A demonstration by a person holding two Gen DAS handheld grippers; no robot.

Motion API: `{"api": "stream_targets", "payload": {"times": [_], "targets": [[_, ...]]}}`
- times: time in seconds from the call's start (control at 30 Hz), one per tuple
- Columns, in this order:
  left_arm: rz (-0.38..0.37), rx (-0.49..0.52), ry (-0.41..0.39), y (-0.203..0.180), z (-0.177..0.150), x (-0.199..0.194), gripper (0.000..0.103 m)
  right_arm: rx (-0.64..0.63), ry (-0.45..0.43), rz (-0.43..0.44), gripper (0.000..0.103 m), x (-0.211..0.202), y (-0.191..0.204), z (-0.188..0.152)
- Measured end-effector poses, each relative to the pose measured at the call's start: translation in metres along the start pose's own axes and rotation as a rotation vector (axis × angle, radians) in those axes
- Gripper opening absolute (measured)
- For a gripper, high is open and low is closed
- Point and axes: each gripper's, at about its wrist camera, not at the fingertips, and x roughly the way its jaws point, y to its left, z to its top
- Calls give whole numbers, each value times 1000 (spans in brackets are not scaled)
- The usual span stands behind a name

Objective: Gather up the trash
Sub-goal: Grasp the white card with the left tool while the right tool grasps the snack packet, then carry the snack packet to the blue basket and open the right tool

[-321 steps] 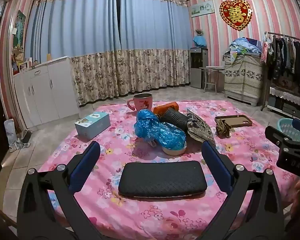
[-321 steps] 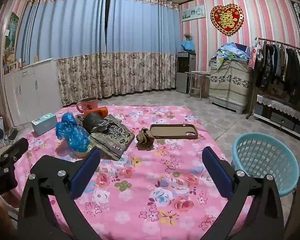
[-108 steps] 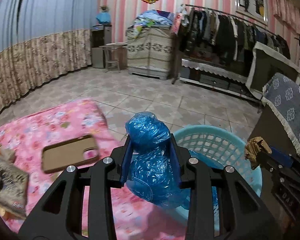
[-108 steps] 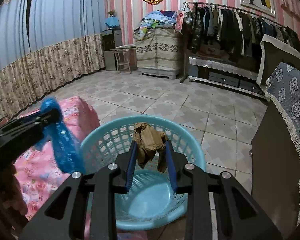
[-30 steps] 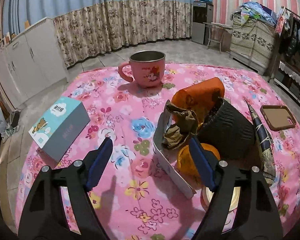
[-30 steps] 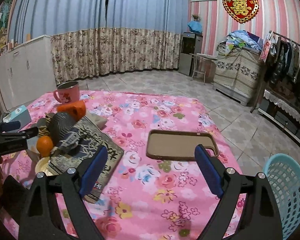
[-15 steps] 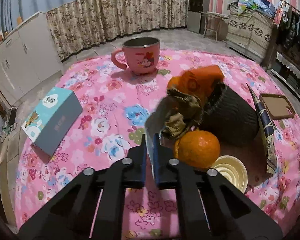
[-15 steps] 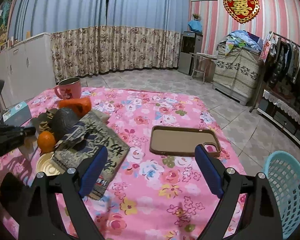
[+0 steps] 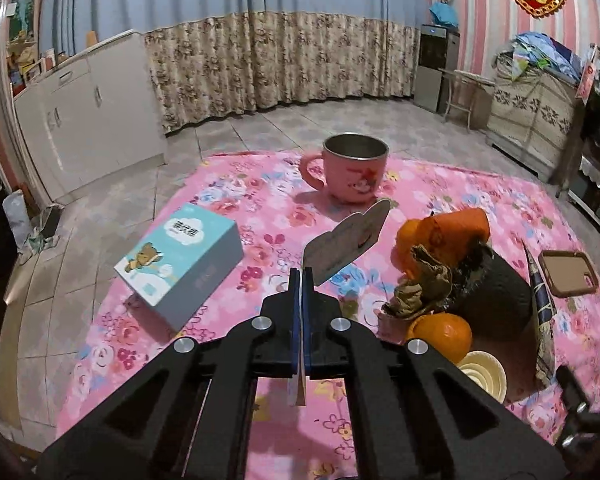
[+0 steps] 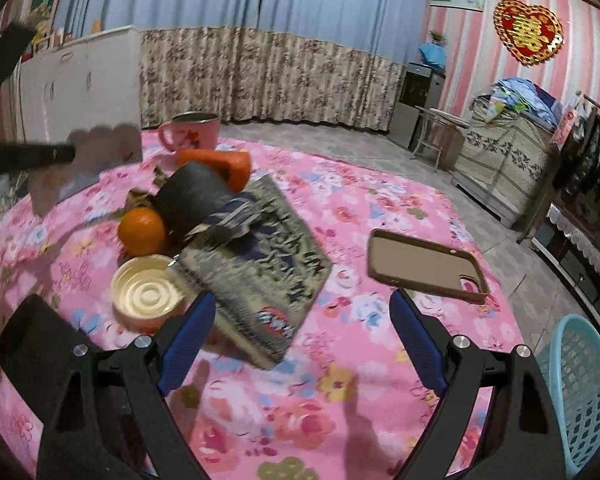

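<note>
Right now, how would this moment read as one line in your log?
left gripper: shut on flat card, lifted off table | right gripper: open, empty, above book | brown wad: on table | basket: floor, right

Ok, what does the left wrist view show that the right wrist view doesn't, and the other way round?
Only the left wrist view: the tissue box with the bear print, and the left gripper seen from behind, shut on a flat piece of card lifted off the cloth. Only the right wrist view: the light-blue basket on the floor, the patterned book, and the right gripper open and empty over the cloth. Both: the pink mug, the orange, the crumpled brown paper, the round tin lid and the phone case.
</note>
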Motion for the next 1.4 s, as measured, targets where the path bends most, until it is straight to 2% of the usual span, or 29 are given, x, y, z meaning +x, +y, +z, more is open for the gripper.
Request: {"api": "stream_targets", "payload": {"times": [0.23, 0.43, 0.53, 0.7, 0.83, 0.87, 0.9, 0.97, 1.03, 1.07, 1.17, 1.4], "targets": [[-12, -14, 6, 1, 0, -2, 0, -19, 50, 2, 87, 9, 9, -1], [-28, -4, 6, -6, -1, -4, 0, 29, 144, 57, 87, 30, 2, 0], [-29, -8, 6, -7, 0, -5, 0, 47, 157, 84, 87, 26, 2, -3], [-31, -25, 8, -5, 0, -5, 0, 7, 141, 32, 87, 26, 8, -4], [-40, -24, 7, -7, 1, -4, 0, 11, 117, 25, 85, 32, 1, 6], [-41, -22, 7, -8, 1, -4, 0, 8, 113, 26, 77, 34, -1, 7], [-41, -22, 7, -7, 1, -3, 0, 7, 116, 29, 59, 37, -2, 8], [-40, -23, 7, -7, 1, -3, 0, 28, 133, 75, 37, 43, -8, 9], [-37, -22, 6, -8, 1, -3, 0, 53, 130, 112, 28, 43, -15, 10], [-38, -22, 6, -7, 1, -3, 0, 51, 121, 116, 20, 43, -16, 11], [-33, -24, 4, -7, 0, -2, 0, 36, 73, 88, 12, 34, -22, 14], [-18, -4, -13, -17, 3, -12, 0, 116, 7, 80, 7, 4, -67, 16]]}}
